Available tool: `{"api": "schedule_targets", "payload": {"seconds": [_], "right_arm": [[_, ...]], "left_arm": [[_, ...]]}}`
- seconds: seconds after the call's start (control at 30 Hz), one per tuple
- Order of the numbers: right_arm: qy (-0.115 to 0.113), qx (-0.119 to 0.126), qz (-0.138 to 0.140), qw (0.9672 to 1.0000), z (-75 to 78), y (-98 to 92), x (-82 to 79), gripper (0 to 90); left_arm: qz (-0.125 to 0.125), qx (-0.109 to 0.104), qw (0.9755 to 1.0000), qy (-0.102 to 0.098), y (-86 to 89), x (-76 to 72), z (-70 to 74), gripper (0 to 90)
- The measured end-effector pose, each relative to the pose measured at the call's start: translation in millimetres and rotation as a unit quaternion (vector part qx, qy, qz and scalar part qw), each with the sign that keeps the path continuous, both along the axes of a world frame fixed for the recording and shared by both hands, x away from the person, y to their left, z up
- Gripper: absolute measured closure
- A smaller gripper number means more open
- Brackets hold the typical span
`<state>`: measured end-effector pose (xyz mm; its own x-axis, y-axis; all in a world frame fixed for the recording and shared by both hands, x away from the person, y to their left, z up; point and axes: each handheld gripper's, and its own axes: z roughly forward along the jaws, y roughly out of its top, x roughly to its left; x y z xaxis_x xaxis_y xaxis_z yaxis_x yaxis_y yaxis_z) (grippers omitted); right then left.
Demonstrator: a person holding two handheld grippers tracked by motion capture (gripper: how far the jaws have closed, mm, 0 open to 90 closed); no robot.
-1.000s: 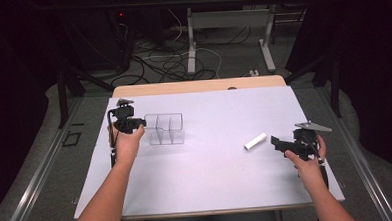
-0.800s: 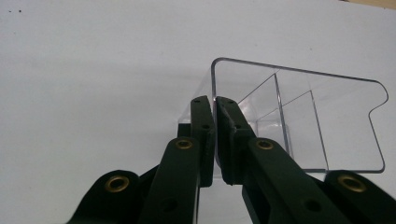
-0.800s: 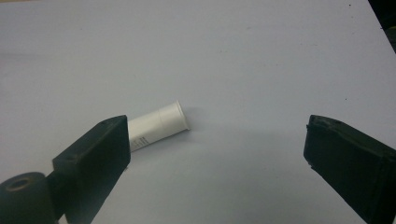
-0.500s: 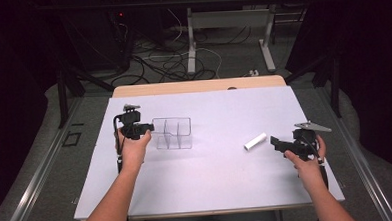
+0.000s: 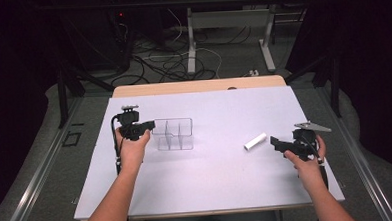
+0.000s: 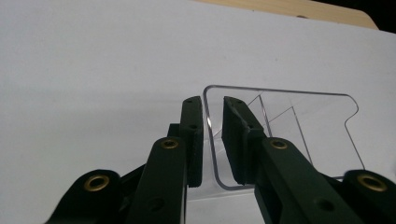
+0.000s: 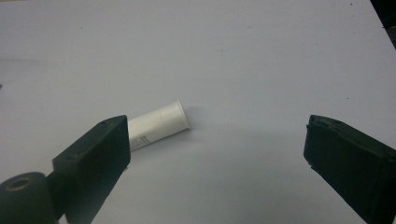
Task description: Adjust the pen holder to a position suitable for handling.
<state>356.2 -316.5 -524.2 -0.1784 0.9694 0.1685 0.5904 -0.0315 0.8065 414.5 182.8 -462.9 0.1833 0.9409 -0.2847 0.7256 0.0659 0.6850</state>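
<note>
- We note the clear divided tray (image 5: 174, 134) on the white bench (image 5: 212, 185), left of centre, with the tray lying at about 3 o'clock from the left gripper (image 5: 149, 125).
- From the left gripper view, the left gripper (image 6: 212, 135) has its fingers (image 6: 194, 140) on either side of the tray's (image 6: 280, 116) near end wall, one outside and one inside.
- A narrow gap shows between each pad and the clear wall; the fingers have just been easing apart, so we log them as barely open and not clamped on the wall, with the wall between them.
- The tray stands flat on the bench, its inner dividers visible through the plastic.
- The right gripper (image 5: 275, 143) is held low over the bench at the right side, aimed toward 9 o'clock.
- A small white tube (image 5: 255, 141) lies on its side just beyond the right fingertips, apart from them.
- From the right gripper view, the right gripper (image 7: 217, 149) has its fingers (image 7: 100, 154) spread wide with nothing between them; the tube (image 7: 159, 123) lies at about 11 o'clock, behind the left-hand finger.
- Tray and tube are well apart.
</note>
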Motion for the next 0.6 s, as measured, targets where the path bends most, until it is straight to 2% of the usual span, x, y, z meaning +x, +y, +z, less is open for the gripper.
{"api": "schedule_targets", "payload": {"seconds": [0.1, 0.13, 0.23, 0.6], "right_arm": [[0.001, 0.0, 0.0, 1.0, -0.2, 0.0, 0.1, 7.1], [0.0, -0.001, 0.0, 1.0, 0.0, 0.1, 0.1, 7.1], [-0.001, -0.003, 0.002, 1.0, -0.1, -0.1, 0.0, 7.1], [0.001, -0.001, 0.001, 1.0, -0.7, -0.3, 0.4, 7.2]], "left_arm": [[-0.002, 0.009, 0.9999, -0.008, 2.8, 0.5, -1.0, 83.5], [0.0, 0.006, 1.0, -0.008, 3.1, 0.8, -1.8, 86.9], [-0.004, 0.01, 0.9999, 0.0, 4.8, 3.3, -4.9, 89.6], [-0.003, 0.011, 0.9997, 0.023, 1.3, 5.9, -14.7, 90.0]]}}
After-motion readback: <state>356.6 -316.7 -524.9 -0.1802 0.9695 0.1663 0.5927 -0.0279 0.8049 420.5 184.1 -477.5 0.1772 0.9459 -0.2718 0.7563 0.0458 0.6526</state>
